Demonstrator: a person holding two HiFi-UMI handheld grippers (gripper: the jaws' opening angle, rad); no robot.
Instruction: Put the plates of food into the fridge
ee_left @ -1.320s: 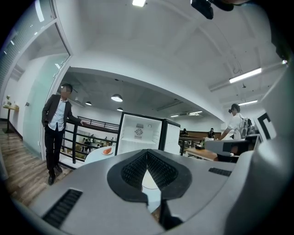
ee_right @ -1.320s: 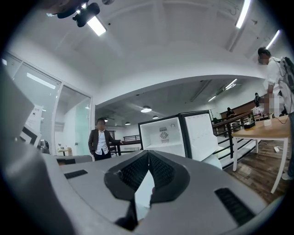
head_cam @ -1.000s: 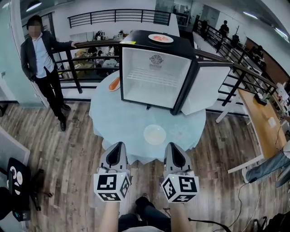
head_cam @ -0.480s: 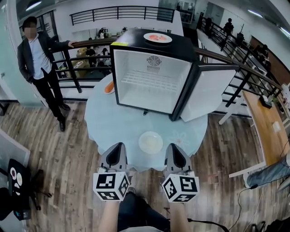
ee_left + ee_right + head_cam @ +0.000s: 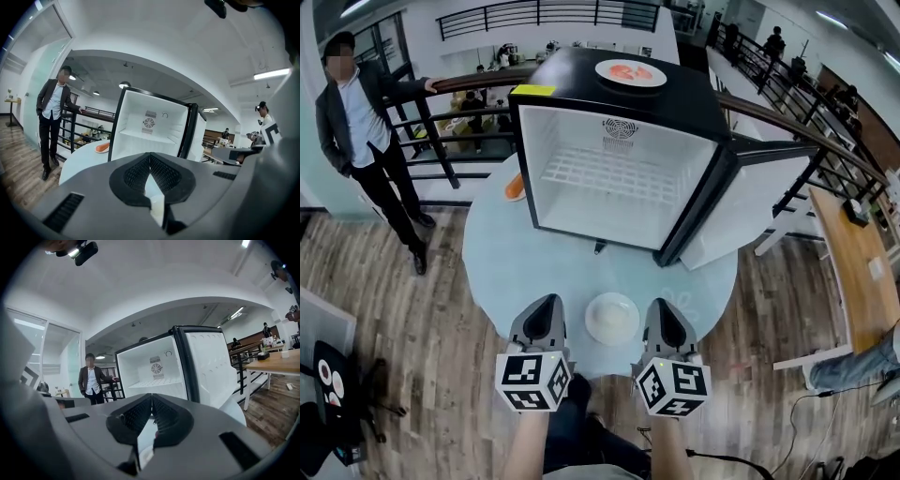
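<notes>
A black mini fridge point(image 5: 581, 103) stands on the round table point(image 5: 520, 267) with its door point(image 5: 750, 211) swung open to the right and its white inside point(image 5: 150, 124) point(image 5: 152, 366) bare. One plate of pink food point(image 5: 631, 73) sits on the fridge's top. A second plate with an orange piece point(image 5: 515, 187) point(image 5: 102, 147) lies on the table left of the fridge. A white plate point(image 5: 612, 317) rests near the table's front edge, between my two grippers. My left gripper point(image 5: 546, 305) point(image 5: 150, 164) and right gripper point(image 5: 660, 307) point(image 5: 152, 406) are both shut, holding nothing, just short of the table edge.
A person in a dark jacket point(image 5: 356, 122) leans on the black railing point(image 5: 469, 94) at the far left. A wooden desk point(image 5: 853, 253) stands to the right. More people are far back along the railing. Wood floor surrounds the table.
The table and fridge have come closer and look larger in the head view. The white plate now lies between the two grippers. Both grippers stay shut.
</notes>
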